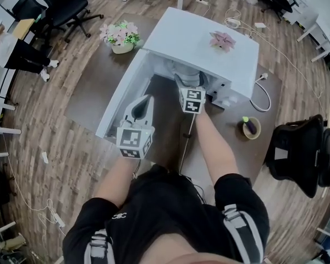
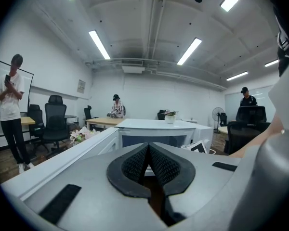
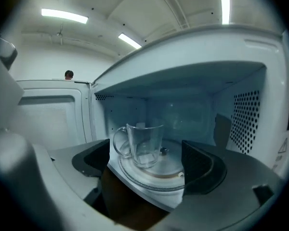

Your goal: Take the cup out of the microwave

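The white microwave (image 1: 209,43) stands on a dark table with its door (image 1: 121,92) swung open to the left. In the right gripper view a clear glass cup (image 3: 144,146) with its handle to the left stands upright on the glass turntable (image 3: 156,177) inside the cavity. My right gripper (image 3: 147,160) is at the opening, open, its pads (image 3: 197,165) on either side of the cup's line and short of it, touching nothing. My left gripper (image 1: 147,100) hangs shut and empty in front of the open door, its pads (image 2: 161,165) pressed together.
A flower pot (image 1: 121,37) sits left of the microwave and a pink flower (image 1: 223,39) lies on its top. A small bowl (image 1: 251,127) and a white cable (image 1: 264,98) are on the table at the right. An office chair (image 1: 300,147) stands beside it. A person (image 2: 10,109) stands far left.
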The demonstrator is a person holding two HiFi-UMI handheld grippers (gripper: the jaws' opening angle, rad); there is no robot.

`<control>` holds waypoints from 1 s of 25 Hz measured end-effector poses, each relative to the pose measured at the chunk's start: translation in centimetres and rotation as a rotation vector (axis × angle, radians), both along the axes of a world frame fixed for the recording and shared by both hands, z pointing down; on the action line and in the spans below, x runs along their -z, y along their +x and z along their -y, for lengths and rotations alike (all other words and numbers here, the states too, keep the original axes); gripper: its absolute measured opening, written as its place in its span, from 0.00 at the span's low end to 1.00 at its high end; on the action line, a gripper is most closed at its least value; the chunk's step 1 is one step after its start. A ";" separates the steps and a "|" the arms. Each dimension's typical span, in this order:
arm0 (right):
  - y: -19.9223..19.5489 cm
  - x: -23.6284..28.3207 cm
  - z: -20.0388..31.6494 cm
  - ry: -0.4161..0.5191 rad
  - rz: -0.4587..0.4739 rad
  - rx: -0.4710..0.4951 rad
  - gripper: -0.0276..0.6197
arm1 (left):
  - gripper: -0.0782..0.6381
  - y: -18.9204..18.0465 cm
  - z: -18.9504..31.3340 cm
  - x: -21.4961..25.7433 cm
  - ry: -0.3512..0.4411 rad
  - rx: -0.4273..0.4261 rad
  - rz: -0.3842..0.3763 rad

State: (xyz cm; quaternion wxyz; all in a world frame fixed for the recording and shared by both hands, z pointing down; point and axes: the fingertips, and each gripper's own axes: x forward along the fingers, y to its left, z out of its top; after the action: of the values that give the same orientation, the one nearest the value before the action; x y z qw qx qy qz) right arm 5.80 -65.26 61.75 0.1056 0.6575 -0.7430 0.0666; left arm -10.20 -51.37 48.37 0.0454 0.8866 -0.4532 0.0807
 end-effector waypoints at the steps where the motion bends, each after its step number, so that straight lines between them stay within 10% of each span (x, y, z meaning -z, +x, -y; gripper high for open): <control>1: 0.1 -0.5 0.4 -0.012 0.000 -0.002 0.73 | 0.10 0.0 0.2 -0.2 -0.003 0.002 0.002; 25: -0.5 -3.4 6.8 -0.097 -0.109 -0.116 0.62 | 0.10 -2.3 0.3 -4.2 -0.066 0.054 0.047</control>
State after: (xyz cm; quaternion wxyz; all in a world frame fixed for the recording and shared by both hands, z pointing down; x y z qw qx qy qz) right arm 5.26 -72.04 65.13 0.1736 0.6961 -0.6928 0.0729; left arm -12.45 -51.66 52.62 0.0661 0.8700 -0.4748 0.1150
